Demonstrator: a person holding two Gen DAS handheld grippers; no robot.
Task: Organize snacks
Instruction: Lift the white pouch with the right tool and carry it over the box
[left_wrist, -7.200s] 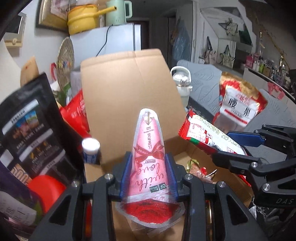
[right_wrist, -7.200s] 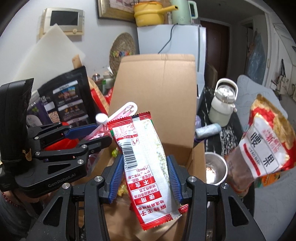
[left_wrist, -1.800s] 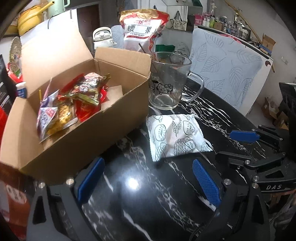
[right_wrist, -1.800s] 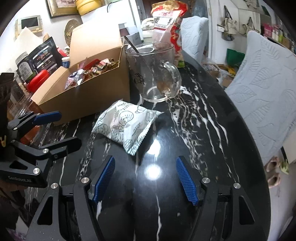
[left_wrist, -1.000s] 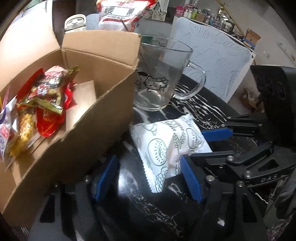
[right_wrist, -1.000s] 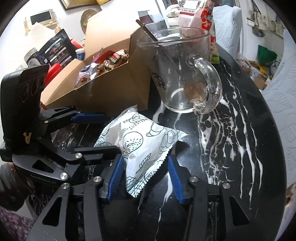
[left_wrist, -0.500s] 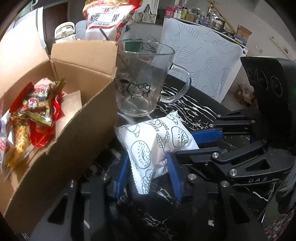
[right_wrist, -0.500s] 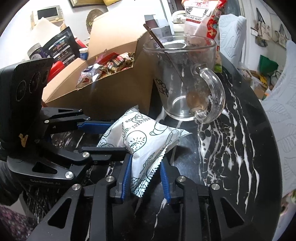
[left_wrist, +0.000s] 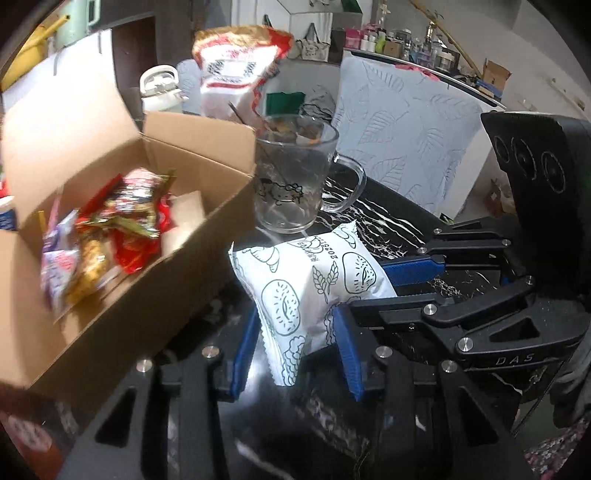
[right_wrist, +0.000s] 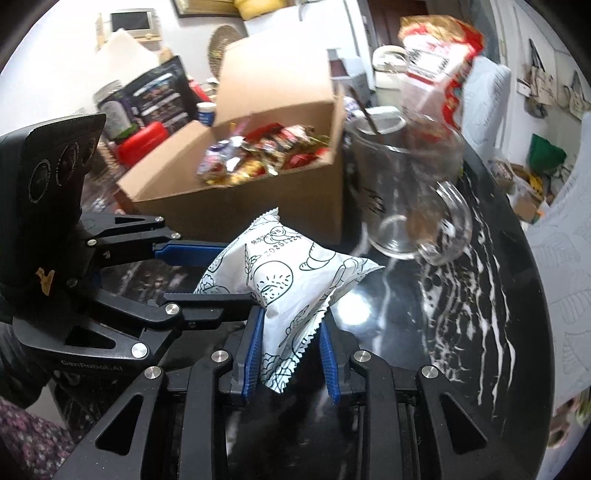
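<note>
A white snack packet (left_wrist: 314, 284) (right_wrist: 291, 284) printed with pastry drawings hangs just above the black marble table (right_wrist: 461, 295). Both grippers pinch it. My left gripper (left_wrist: 295, 332) is shut on one end of it, and my right gripper (right_wrist: 290, 350) is shut on the other end, coming in across the left one. The open cardboard box (left_wrist: 110, 295) (right_wrist: 258, 206) holding several colourful snack packs (left_wrist: 110, 229) stands to the left of the packet in the left wrist view and behind it in the right wrist view.
A glass mug (left_wrist: 295, 184) (right_wrist: 410, 192) with a spoon stands beside the box, close behind the packet. A red and white snack bag (left_wrist: 236, 66) and a white kettle (left_wrist: 162, 88) are further back. A pale leaf-patterned cushion (left_wrist: 406, 140) lies beyond the table's edge.
Both grippers closed on the white packet and lifted it slightly off the table. The box and mug now sit a little lower and further off in both views.
</note>
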